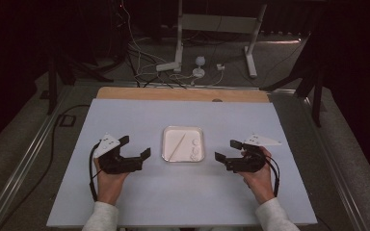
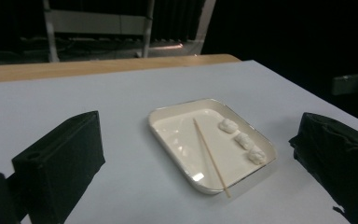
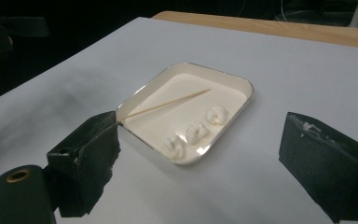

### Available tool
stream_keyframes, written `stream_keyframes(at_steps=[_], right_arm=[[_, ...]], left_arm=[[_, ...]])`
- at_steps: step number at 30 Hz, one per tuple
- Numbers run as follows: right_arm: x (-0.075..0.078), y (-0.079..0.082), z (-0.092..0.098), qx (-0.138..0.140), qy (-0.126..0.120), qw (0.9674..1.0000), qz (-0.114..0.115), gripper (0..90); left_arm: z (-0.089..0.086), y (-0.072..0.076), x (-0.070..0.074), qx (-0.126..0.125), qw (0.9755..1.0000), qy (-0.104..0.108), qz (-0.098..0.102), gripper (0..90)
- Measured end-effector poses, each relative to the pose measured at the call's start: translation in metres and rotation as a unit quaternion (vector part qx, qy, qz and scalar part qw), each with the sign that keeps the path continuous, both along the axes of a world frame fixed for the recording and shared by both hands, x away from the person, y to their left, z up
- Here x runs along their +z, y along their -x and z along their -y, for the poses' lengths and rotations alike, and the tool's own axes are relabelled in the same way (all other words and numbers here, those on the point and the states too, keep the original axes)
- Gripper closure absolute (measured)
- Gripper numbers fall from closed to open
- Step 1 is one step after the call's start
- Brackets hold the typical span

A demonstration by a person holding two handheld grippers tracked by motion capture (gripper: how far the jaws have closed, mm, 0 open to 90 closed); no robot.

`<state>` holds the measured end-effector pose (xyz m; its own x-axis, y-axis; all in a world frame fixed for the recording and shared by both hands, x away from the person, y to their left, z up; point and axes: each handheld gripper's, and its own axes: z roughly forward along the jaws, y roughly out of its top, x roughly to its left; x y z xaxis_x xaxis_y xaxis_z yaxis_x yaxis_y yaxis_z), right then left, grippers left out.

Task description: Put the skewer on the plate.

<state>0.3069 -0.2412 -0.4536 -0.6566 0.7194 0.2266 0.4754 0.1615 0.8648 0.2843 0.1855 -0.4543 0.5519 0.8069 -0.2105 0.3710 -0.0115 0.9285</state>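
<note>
Toward the tabletop's (image 1: pixel 139 202) left edge, the left gripper (image 1: pixel 136 148) is held in the person's left hand (image 1: pixel 108 180), its jaws spread wide with nothing between them and pointing toward the middle of the tabletop. A grey three-cornered plate sits on top of it and a black cable loops down beside the wrist. In the left gripper view the two black jaws stand far apart at the bottom corners, framing the tray beyond them.

At the middle of the tabletop, well apart from both grippers, lies a shallow white tray (image 1: pixel 167 144) with rounded corners. A thin wooden skewer (image 1: pixel 177 147) lies slantwise in its left half; in the left gripper view one end of the skewer (image 2: pixel 210 156) reaches over the tray's rim (image 2: pixel 168 148). Three small white lumps (image 1: pixel 195 148) sit in a row along the tray's right side, apart from the skewer.

Toward the right edge, the right gripper (image 1: pixel 227 149) is held in the right hand (image 1: pixel 259 179), jaws likewise wide apart and empty, pointing back toward the tray. In the right gripper view the tray (image 3: pixel 147 140), skewer (image 3: pixel 170 103) and lumps (image 3: pixel 195 132) lie between the spread jaws.

Along the far edge a strip of bare wood (image 1: pixel 183 94) shows. No brand, label or writing can be read anywhere.
</note>
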Motion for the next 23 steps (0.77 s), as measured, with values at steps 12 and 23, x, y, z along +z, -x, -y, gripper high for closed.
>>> stream_keyframes(at_steps=[12, 23], right_arm=[[-0.008, 0.020, 0.030, -0.024, 0.000, 0.9995, 0.021, 0.8], [-0.010, 0.035, 0.059, -0.047, -0.012, 0.9976, 0.049, 0.3]], left_arm=[[-0.026, 0.020, -0.005, 0.007, 0.9992, -0.023, 0.031, 0.9], [-0.037, 0.028, -0.005, 0.019, 0.9989, -0.021, 0.038, 0.9]])
